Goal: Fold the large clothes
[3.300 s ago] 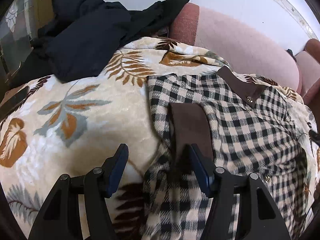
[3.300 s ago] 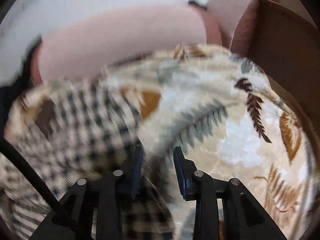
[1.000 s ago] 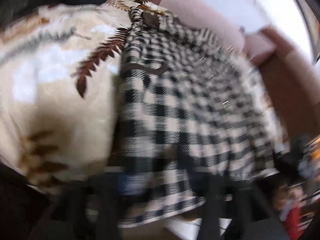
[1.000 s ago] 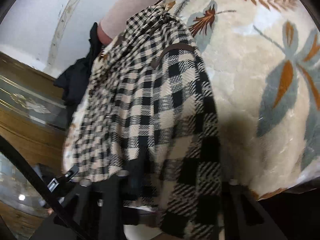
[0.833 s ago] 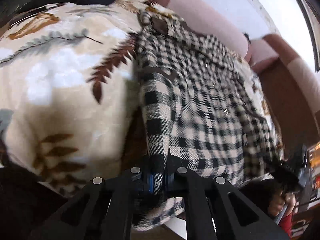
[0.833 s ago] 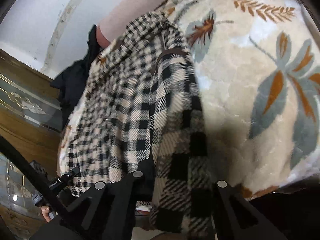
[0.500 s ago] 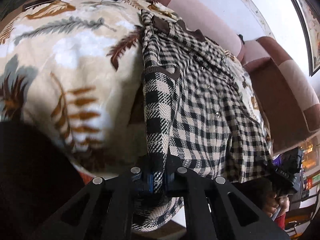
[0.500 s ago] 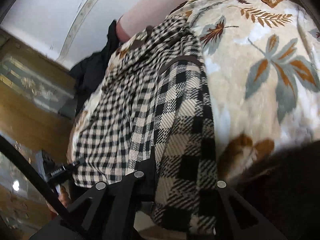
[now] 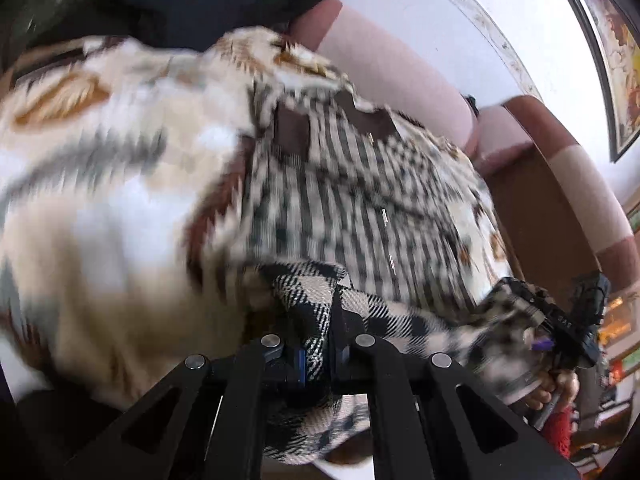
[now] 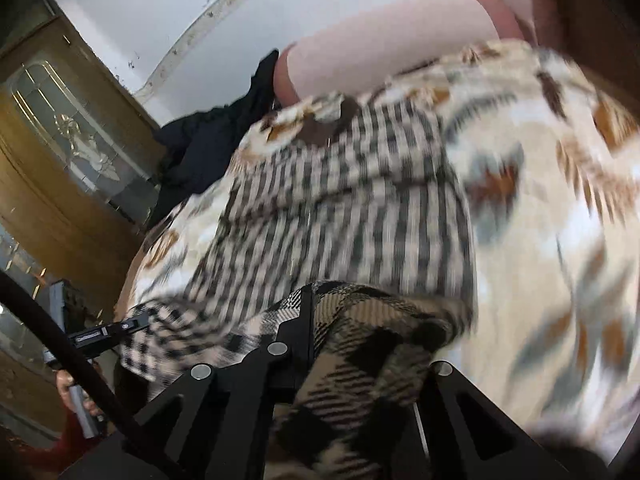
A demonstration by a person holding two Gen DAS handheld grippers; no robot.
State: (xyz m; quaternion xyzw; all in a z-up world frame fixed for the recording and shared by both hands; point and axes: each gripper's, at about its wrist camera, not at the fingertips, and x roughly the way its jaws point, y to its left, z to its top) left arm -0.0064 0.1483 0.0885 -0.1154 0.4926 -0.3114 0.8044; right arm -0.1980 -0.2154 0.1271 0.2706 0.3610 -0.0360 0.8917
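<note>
A black-and-cream checked shirt [image 9: 352, 208] with brown collar and trim lies on a leaf-print blanket [image 9: 100, 184] over a sofa. My left gripper [image 9: 320, 356] is shut on the shirt's bottom hem at its left corner. My right gripper [image 10: 320, 344] is shut on the hem at the right corner; the checked cloth [image 10: 360, 360] drapes over its right finger and hides it. The hem is lifted and folded toward the collar [image 10: 320, 128]. The right gripper also shows in the left wrist view [image 9: 568, 320]. Both views are blurred.
Dark clothes [image 9: 192, 4] lie heaped at the blanket's far left, also in the right wrist view [image 10: 208, 144]. The pink sofa back [image 9: 400, 64] runs behind. A brown armrest [image 9: 552, 208] stands at right. A wooden glass-door cabinet [image 10: 68, 152] stands beyond the sofa's left end.
Both grippers, shut on the hem, have carried it up and forward over the shirt toward the collar. The lower part now doubles over the upper part.
</note>
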